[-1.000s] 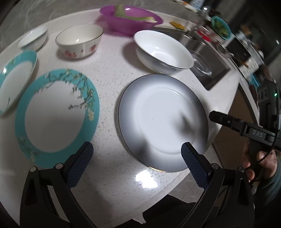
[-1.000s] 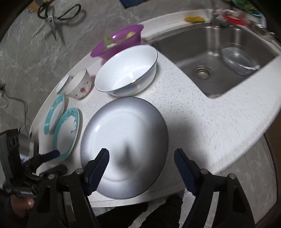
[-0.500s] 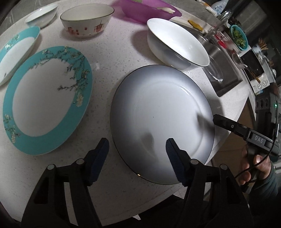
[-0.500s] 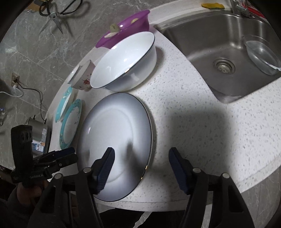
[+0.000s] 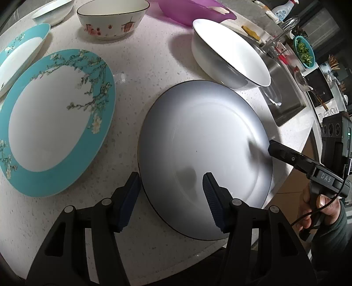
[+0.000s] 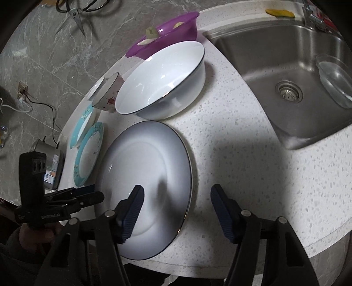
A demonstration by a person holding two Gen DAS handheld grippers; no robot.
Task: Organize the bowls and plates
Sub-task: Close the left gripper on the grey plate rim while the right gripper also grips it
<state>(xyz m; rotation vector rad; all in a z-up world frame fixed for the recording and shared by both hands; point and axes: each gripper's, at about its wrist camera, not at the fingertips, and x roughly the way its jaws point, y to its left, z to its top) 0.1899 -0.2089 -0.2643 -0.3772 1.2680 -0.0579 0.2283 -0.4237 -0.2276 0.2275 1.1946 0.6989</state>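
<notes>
The left gripper (image 5: 171,193) is closing its fingers (image 5: 129,198), which are standing at a medium gap and straddling the near-left rim of the grey plate (image 5: 204,158); one finger is sitting outside the rim over the worktop (image 5: 143,72), the other above the plate's face. The pads are not yet pressing on the rim. The right gripper (image 6: 176,211) is holding its fingers (image 6: 132,211) at a medium gap, straddling the opposite rim of the same plate (image 6: 145,176): one finger above the plate, one over bare worktop (image 6: 237,132). No contact with the rim is visible. Each gripper is carried by a hand (image 5: 319,204) in a dark sleeve.

The grey plate is lying flat at the near edge of the worktop, slightly overhanging it. A large white bowl (image 5: 228,59) is standing just behind the plate, toward the sink (image 6: 286,66). A teal-rimmed plate (image 5: 55,116) with a blossom pattern is lying just beside the grey plate, toward the left edge, and a second teal plate (image 5: 19,55) is lying beyond it. A small flowered bowl (image 5: 110,19) and a small white dish (image 5: 52,11) are standing toward the far edge. A purple bowl (image 6: 167,33) is standing behind the white bowl. A clear glass bowl (image 6: 334,81) is resting in the sink.
</notes>
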